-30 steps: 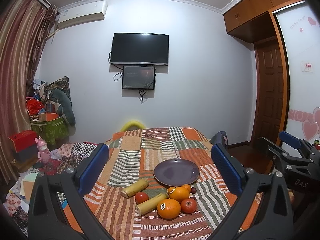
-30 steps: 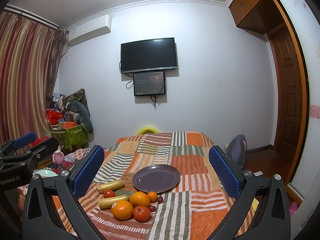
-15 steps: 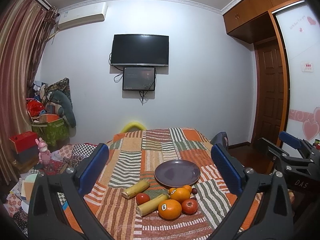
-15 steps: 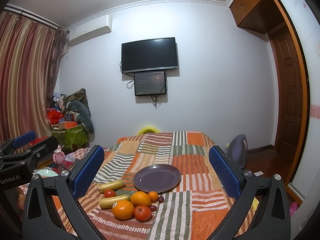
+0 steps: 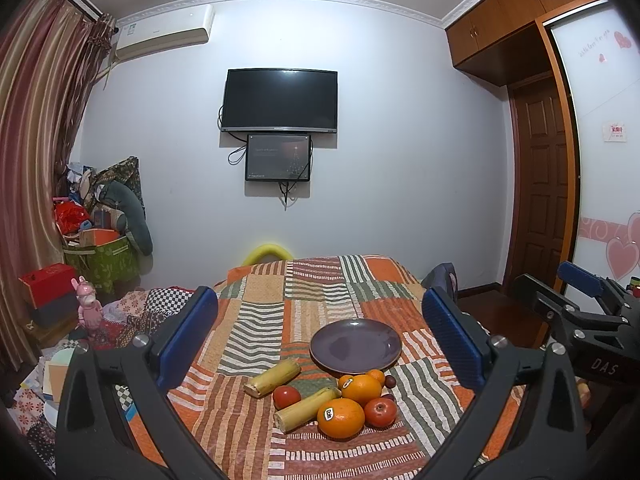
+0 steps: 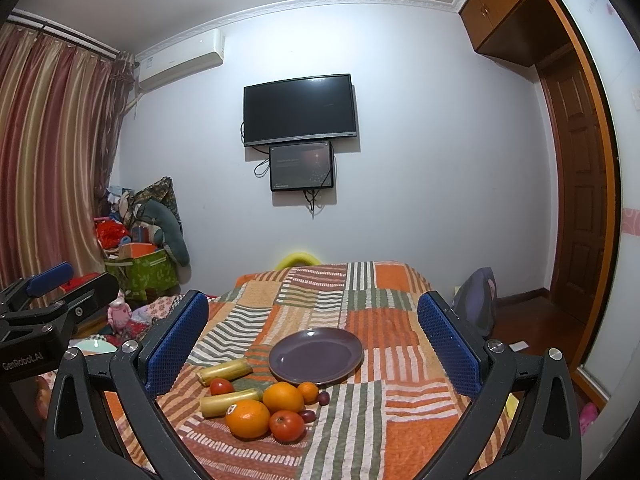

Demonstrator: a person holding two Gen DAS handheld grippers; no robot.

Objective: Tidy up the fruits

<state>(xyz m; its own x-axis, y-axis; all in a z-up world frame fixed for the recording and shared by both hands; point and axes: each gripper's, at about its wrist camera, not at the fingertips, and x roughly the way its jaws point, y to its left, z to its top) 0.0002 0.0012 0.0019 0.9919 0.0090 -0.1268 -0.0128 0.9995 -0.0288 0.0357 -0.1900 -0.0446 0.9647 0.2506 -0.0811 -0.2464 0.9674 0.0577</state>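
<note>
Fruits (image 5: 362,389) in a small heap on the bed (image 5: 256,320), on its striped patchwork cover.

From the left tool (image 5: 316,304): blue pads far apart, wide, holding nothing, up over the near end of the bed. Ahead, between the pads, a purple plate (image 5: 355,346) with nothing on it. Just in front of the plate, the heap. Nearest of all, a big orange with a sticker (image 5: 341,418), touching a red round fruit (image 5: 380,412) on its right. Behind those, a second orange (image 5: 362,394), then a tiny orange (image 5: 377,376) and a dark plum (image 5: 390,381) right by the plate's rim. To the left, two yellow stick pieces (image 5: 273,372) lying flat, with a small tomato (image 5: 286,397) between them. At the far right edge, part of the right tool (image 5: 568,296), off to the side of the bed; cannot tell its gap from this side.

From the right tool (image 6: 313,304): blue pads wide apart, holding nothing, well back from the heap. Between the pads, the same plate (image 6: 316,354) in the middle and the fruits (image 6: 283,397) just in front of it, a bit to the left. At the front, the sticker orange (image 6: 248,418) and the red round fruit (image 6: 286,425), side by side. At the left edge, part of the left tool (image 6: 68,292).
</note>
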